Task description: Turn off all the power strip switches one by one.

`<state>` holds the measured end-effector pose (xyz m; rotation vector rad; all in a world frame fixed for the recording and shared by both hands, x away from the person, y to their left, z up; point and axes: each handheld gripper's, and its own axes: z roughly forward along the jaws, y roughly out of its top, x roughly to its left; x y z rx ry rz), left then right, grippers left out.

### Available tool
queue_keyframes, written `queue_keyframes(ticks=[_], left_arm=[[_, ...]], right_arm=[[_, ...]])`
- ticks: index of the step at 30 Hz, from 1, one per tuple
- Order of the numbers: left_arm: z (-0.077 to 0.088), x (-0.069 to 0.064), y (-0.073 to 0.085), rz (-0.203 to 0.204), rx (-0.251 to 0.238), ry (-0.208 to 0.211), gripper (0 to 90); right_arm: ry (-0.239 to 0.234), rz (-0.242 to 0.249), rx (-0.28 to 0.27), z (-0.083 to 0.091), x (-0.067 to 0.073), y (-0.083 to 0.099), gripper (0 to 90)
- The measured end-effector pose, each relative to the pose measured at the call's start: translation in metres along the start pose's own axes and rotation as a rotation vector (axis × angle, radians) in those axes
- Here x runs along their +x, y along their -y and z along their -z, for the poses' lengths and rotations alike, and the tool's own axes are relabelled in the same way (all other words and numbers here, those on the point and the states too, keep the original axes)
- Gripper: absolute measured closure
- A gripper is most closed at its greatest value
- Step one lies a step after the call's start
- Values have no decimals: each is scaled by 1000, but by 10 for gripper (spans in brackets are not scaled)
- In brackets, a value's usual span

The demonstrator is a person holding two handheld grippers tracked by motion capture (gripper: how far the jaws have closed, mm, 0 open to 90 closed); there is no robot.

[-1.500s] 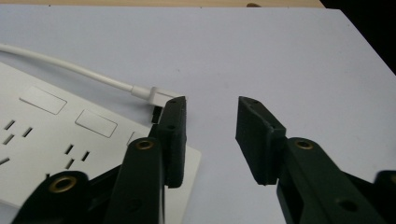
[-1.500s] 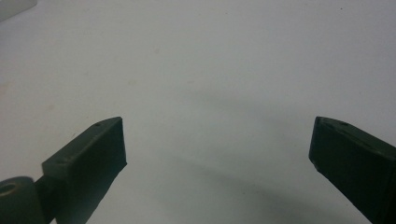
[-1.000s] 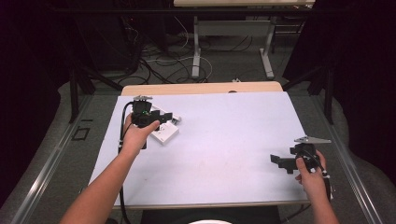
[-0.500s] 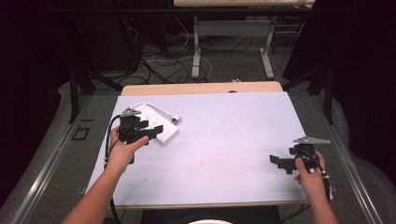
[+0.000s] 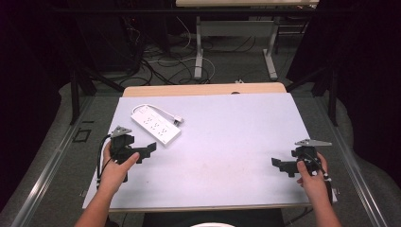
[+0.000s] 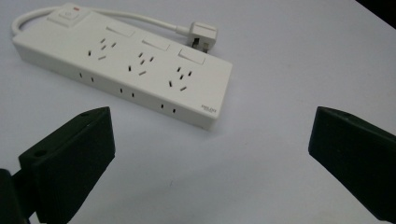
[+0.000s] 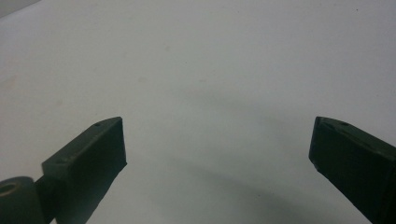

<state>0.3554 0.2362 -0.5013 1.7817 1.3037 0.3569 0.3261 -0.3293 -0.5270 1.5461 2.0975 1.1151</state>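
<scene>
A white power strip (image 5: 156, 124) lies flat on the pale table (image 5: 227, 142) toward its far left, cord looped and plug (image 5: 178, 121) resting just beside its far side. The left gripper (image 5: 150, 147) sits just short of the strip's near end — jaws just opened wide, nothing between them. The right gripper (image 5: 276, 163) rests near the right edge, jaws wide and empty, well apart. Bare tabletop spreads between them — open room across the middle.

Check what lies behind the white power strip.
Behind the white plastic power strip, its white cable loops round to a white plug lying on the pale table. Whatever lies under the strip is covered.
</scene>
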Motion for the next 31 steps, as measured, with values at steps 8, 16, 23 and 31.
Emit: queue_keyframes(ticks=[8,16,23,31], left_arm=[[-2,16,21,-1,59,-41,4],[-7,21,37,-19,124,-66,9],[-12,24,42,-24,152,-75,21],[-13,25,43,-16,146,-73,26]], right_arm=[[6,4,4,-1,0,1,33],[13,20,11,-3,1,3,33],[20,19,26,-6,1,5,33],[20,15,25,-7,0,6,33]])
